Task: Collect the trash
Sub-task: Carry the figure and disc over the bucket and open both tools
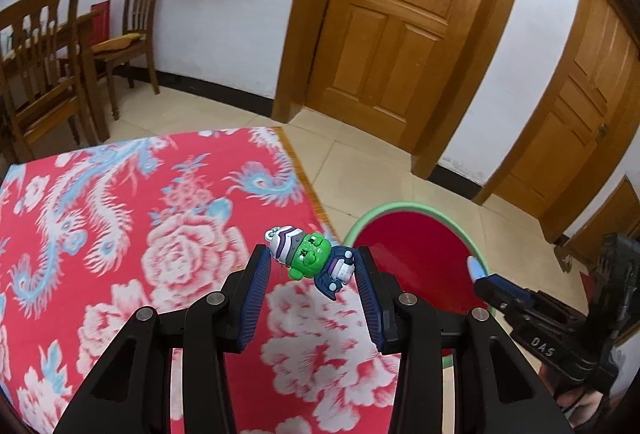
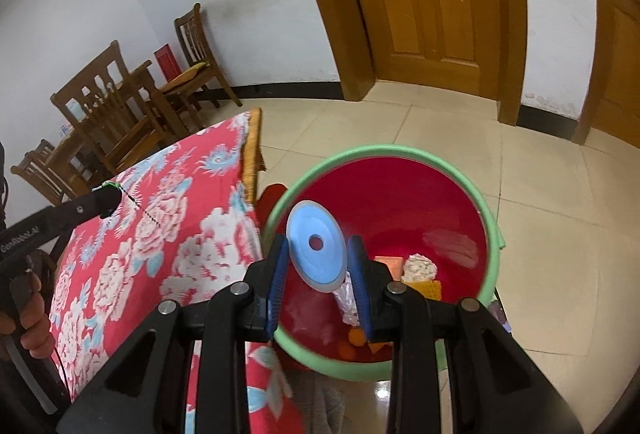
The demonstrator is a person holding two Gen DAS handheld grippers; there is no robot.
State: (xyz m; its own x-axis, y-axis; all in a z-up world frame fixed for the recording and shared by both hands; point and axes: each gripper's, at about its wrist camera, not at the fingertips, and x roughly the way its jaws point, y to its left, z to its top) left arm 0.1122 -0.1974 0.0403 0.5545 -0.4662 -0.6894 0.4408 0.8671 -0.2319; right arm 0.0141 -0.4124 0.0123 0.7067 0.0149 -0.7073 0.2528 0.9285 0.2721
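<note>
Left gripper (image 1: 310,266) and right gripper (image 2: 318,260): black linkage arms, silver pivot screws, ribbed blue finger pads (image 1: 254,298); white lettering on the bodies.

A red floral cloth (image 1: 140,234) covers the table; the green-rimmed bucket (image 2: 490,218) stands on the tiled floor (image 2: 560,274)

Setting: home dining room; panelled wooden doors (image 1: 404,22), wooden dining chairs (image 1: 136,30), tiled floor (image 2: 540,234), floral red tablecloth (image 1: 120,234)
</note>
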